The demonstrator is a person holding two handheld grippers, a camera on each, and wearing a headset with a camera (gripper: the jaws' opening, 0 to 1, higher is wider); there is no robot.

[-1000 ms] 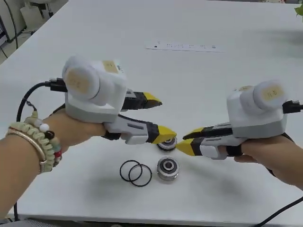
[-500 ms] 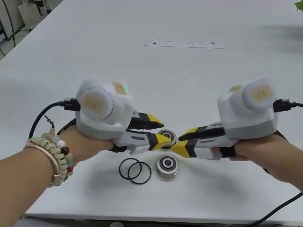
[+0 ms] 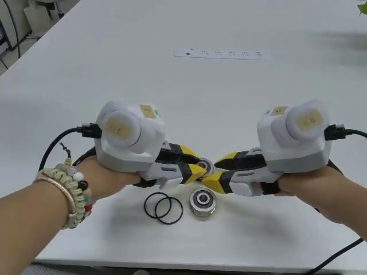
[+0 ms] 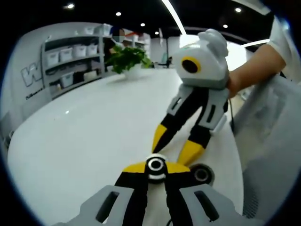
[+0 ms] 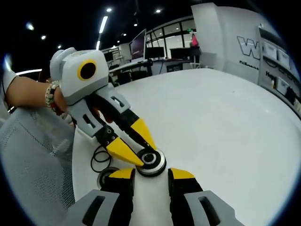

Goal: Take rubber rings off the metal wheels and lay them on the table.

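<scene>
The left gripper (image 3: 198, 166) has its fingers clenched on a small silver metal wheel (image 5: 151, 161), held just above the white table (image 3: 229, 103). The right gripper (image 5: 151, 173) faces it, fingers spread apart. Two loose black rubber rings (image 3: 163, 207) lie beside a second metal wheel (image 3: 202, 203). The step in hand looks like stripping the held wheel; next, the right fingers must pinch its ring.

Two overlapping rubber rings (image 3: 163, 207) lie on the counter (image 3: 275, 80) by its near edge, with a metal wheel (image 3: 203, 203) just to their right. Just behind that wheel, a second metal wheel (image 3: 203, 167) sits between the jaws of the left tool (image 3: 196, 163). The right tool (image 3: 214, 170) faces it from the right. A power strip (image 3: 222, 54) lies far back, well apart.
</scene>
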